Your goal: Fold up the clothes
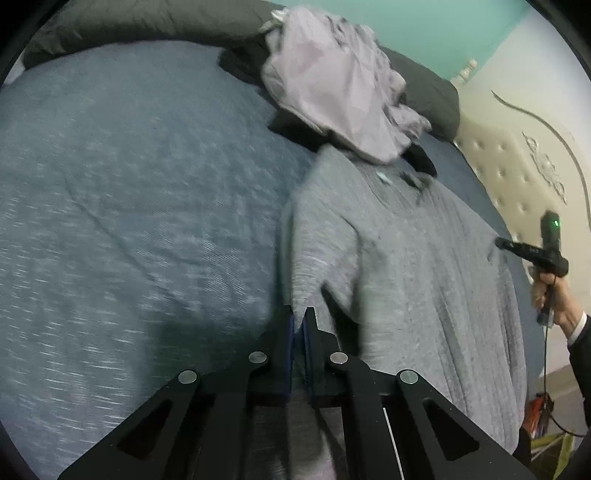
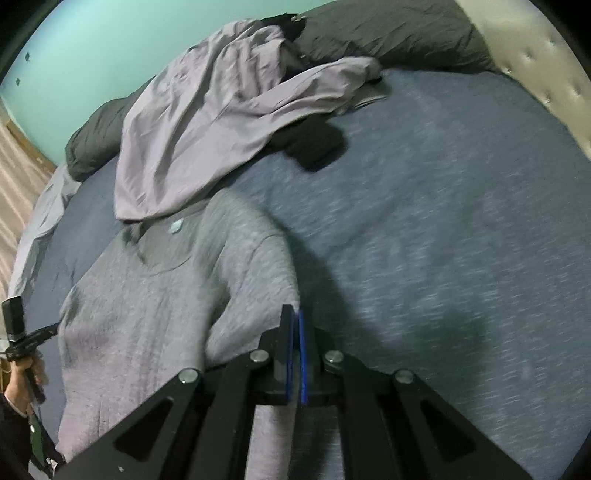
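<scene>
A grey knit sweater (image 1: 406, 258) lies spread on the bed, its neck label toward the clothes pile. My left gripper (image 1: 299, 314) is shut on the sweater's left sleeve edge, and the fabric rises in a ridge to the blue pads. In the right wrist view the same sweater (image 2: 155, 295) runs up to my right gripper (image 2: 295, 314), which is shut on its right edge, with cloth hanging below the jaws. Each gripper also shows at the far side of the other's view, held in a person's hand (image 1: 554, 299).
A crumpled lilac garment (image 2: 207, 122) and a black one (image 2: 314, 144) lie beyond the sweater's collar. A dark grey duvet (image 2: 388, 33) lines the far side. The blue-grey bedsheet (image 1: 129, 184) spreads wide to the left, and a cream tufted headboard (image 1: 517, 166) bounds the right.
</scene>
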The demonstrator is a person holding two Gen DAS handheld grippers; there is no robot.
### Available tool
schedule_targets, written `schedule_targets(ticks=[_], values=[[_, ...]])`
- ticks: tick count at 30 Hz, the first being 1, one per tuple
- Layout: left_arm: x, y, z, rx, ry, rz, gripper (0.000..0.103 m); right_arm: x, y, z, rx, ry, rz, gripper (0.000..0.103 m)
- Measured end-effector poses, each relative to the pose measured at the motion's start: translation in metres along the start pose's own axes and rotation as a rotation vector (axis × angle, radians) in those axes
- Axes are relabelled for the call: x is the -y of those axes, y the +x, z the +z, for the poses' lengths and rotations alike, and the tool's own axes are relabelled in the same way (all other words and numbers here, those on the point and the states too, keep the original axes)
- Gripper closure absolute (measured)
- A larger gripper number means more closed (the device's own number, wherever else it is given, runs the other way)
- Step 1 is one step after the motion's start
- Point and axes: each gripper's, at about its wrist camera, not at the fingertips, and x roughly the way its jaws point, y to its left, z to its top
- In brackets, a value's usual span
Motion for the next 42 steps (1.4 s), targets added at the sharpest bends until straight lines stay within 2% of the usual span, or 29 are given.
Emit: schedule_targets(ticks=[5, 8, 12, 15, 17, 18, 22, 25, 30, 36, 42], values=[[-0.021, -0.026, 0.018, 0.048, -0.027, 0.055, 0.1, 0.02, -0.011, 0.017, -0.005, 0.0, -0.08, 0.101], [-0.025, -0.029, 0.03, 0.046, -0.018, 0.086, 0.1, 0.026, -0.007, 0.023, -0.021, -0.012, -0.127, 0.101], [-0.024, -0.023, 0.039, 0.025, -0.007, 0.106, 0.1, 0.028, 0.005, 0.018, -0.046, 0.023, -0.103, 0.1], [-0.019, -0.022, 0.036, 0.007, 0.012, 0.098, 0.097, 0.026, -0.004, 0.007, -0.013, 0.045, -0.07, 0.098], [-0.022, -0.029, 0.029, 0.008, 0.002, 0.087, 0.097, 0.028, -0.01, -0.003, -0.008, 0.081, -0.027, 0.084], [-0.024, -0.033, 0.025, 0.009, -0.006, 0.082, 0.096, 0.029, -0.014, -0.009, -0.008, 0.094, -0.011, 0.083], [-0.037, -0.048, 0.009, 0.008, -0.053, 0.078, 0.096, 0.033, -0.025, -0.039, -0.032, 0.106, 0.01, 0.082], [-0.047, -0.06, -0.005, 0.013, -0.095, 0.065, 0.096, 0.036, -0.031, -0.063, -0.055, 0.135, 0.039, 0.077], [-0.041, -0.068, -0.026, 0.003, -0.11, 0.048, 0.095, 0.032, -0.041, -0.092, -0.078, 0.166, 0.073, 0.072], [-0.025, -0.066, -0.059, -0.042, -0.102, 0.028, 0.094, 0.024, -0.053, -0.114, -0.074, 0.191, 0.104, 0.071], [-0.02, -0.06, -0.091, -0.095, -0.101, 0.02, 0.086, 0.017, -0.061, -0.129, -0.072, 0.2, 0.11, 0.071]])
